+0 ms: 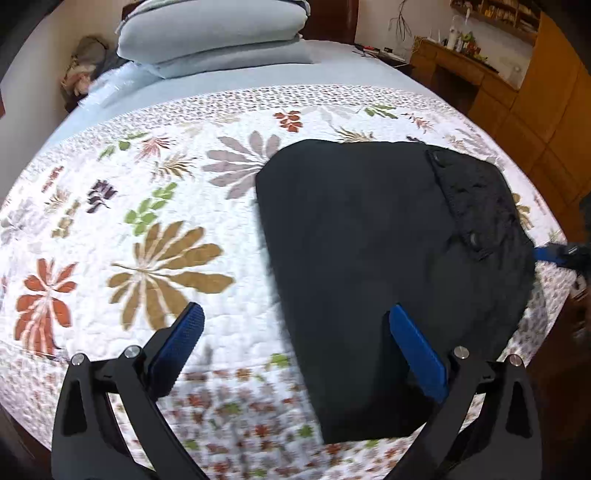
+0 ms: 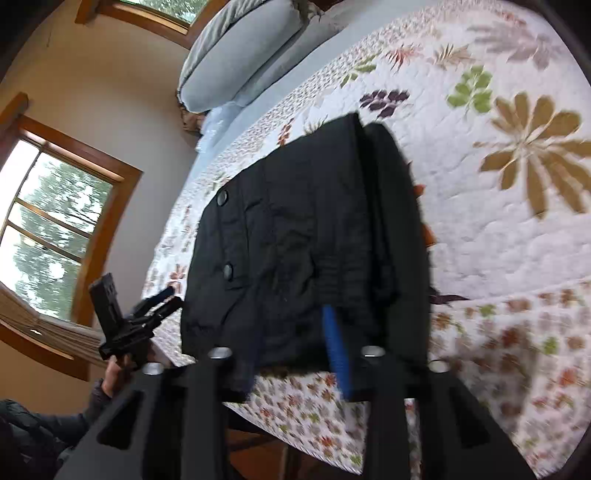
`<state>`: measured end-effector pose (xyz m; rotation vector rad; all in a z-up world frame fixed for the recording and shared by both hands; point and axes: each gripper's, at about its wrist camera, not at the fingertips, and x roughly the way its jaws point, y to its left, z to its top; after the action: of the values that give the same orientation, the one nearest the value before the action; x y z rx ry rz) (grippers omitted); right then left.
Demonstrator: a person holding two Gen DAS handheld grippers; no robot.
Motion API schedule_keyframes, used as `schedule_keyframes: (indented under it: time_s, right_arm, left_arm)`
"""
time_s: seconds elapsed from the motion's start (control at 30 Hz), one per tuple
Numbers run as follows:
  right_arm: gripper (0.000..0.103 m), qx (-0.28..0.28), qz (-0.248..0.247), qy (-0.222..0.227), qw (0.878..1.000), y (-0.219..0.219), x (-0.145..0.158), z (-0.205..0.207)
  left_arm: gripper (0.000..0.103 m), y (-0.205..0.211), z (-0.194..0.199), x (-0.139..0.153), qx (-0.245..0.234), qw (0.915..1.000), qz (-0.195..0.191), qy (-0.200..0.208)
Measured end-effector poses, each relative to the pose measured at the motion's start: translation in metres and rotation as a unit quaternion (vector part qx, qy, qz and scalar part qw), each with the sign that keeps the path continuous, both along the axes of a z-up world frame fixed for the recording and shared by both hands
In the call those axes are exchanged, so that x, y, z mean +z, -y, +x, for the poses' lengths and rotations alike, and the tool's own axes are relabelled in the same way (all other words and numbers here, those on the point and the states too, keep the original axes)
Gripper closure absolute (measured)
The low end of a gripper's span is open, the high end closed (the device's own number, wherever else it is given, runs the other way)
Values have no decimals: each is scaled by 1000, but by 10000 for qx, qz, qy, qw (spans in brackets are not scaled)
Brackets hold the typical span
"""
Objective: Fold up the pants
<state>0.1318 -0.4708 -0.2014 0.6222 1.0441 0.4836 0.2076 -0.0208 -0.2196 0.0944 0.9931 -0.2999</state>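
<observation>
Left gripper [image 1: 295, 343] jaws spread wide, empty, above quilt [image 1: 147, 221]; folded black pants [image 1: 369, 258] under its right finger. Right gripper [image 2: 295, 350] fingers parted at pants' near edge; grip uncertain.

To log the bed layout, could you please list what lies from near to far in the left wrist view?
Left gripper → black pants → floral quilt → light blue sheet → stacked grey pillows.
</observation>
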Motion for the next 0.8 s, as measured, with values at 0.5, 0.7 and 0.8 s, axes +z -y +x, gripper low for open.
schedule_keyframes:
  time_s: [0.5, 0.7, 0.8]
  right_arm:
    - [6, -115, 420, -792, 9959, 38, -30, 35]
    - [6, 99, 399, -924, 9949, 27, -44, 38]
    - [6, 121, 476, -957, 9942, 25, -49, 42]
  left_arm:
    - [3, -36, 25, -36, -38, 9814, -1229, -1473]
    - [3, -44, 28, -30, 56, 9892, -672, -1303]
    - [3, -54, 30, -38, 88, 9848, -834, -1520]
